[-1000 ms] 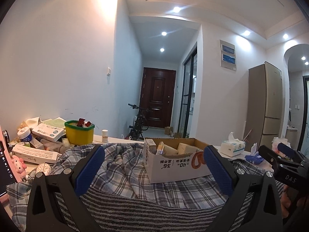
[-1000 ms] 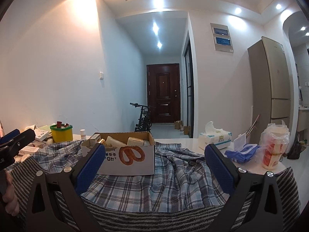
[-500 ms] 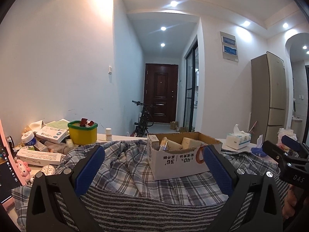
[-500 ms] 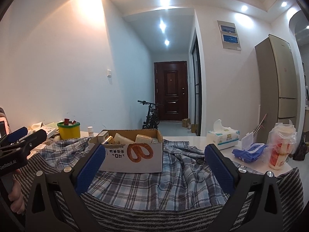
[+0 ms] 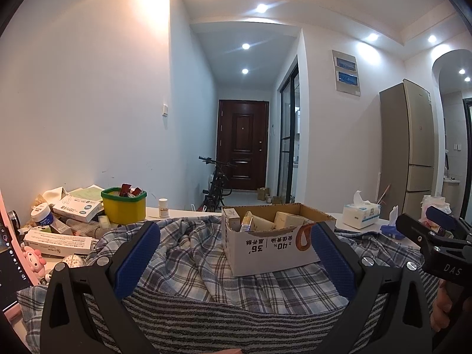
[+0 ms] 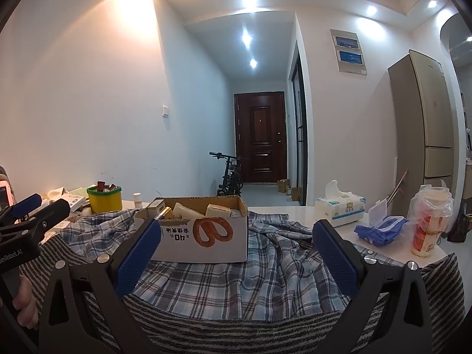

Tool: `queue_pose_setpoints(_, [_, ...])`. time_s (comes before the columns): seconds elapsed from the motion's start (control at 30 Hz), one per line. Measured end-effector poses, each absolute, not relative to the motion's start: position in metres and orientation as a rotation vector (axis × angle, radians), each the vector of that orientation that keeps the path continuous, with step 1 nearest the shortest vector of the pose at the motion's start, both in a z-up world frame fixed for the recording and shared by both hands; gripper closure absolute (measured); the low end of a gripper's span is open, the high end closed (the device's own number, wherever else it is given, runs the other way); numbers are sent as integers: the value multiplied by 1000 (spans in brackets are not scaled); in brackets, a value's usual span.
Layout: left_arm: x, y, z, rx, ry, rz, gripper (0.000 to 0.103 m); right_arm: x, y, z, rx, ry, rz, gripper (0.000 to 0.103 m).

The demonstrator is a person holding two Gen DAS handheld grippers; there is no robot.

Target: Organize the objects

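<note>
Both grippers level over the table, pointing down the hall toward the door (image 5: 242, 144).

Left gripper (image 5: 236, 236): jaws spread wide, nothing between the blue pads (image 5: 138, 253). Right gripper (image 6: 236, 237): same, wide apart, empty. Each shows in the other's view: the right one at 3 o'clock in the left view, the left one at 9 o'clock in the right view, with part of a hand (image 6: 25, 303) on its handle.

Box (image 5: 271, 237): open cardboard, sits on the plaid cloth (image 5: 188, 253), dead ahead at 12 o'clock from the left gripper, more like 11 o'clock from the right. Several small cartons (image 5: 287, 219) inside, standing or leaning; can't read them. Print on the box side is upside down.

Striped cloth (image 5: 236, 318) lies nearest the cameras, under the front edge of the plaid one.

Clutter at 9–10 o'clock in the left view:
- yellow tub (image 5: 124, 205) with green rim, red packets sticking out
- small white bottle (image 5: 163, 208) just right of the tub
- flat white boxes (image 5: 78, 206), stacked loosely left of the tub
- white jar (image 5: 41, 216) with blue label
- pink toy (image 5: 34, 258) near the table edge

At 2–3 o'clock in the right view:
- tissue pack (image 6: 339, 206), a sheet pulled up
- blue wipes pack (image 6: 380, 228), lid flipped open
- cup in a clear bag (image 6: 430, 221) at the far right edge

Bike (image 6: 231, 174) parked in the hall, fridge (image 6: 424, 124) on the right.
</note>
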State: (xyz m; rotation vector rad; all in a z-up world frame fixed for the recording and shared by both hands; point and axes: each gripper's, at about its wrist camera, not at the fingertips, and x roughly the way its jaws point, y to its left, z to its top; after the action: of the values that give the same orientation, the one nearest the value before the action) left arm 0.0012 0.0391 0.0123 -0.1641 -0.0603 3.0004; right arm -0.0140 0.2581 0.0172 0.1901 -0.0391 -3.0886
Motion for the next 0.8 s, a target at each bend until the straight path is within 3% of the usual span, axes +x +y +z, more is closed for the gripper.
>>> queue_pose_setpoints(0.8, [-2, 33, 15, -204, -89, 2986, 0, -14, 257, 20, 194, -28, -3087, 0])
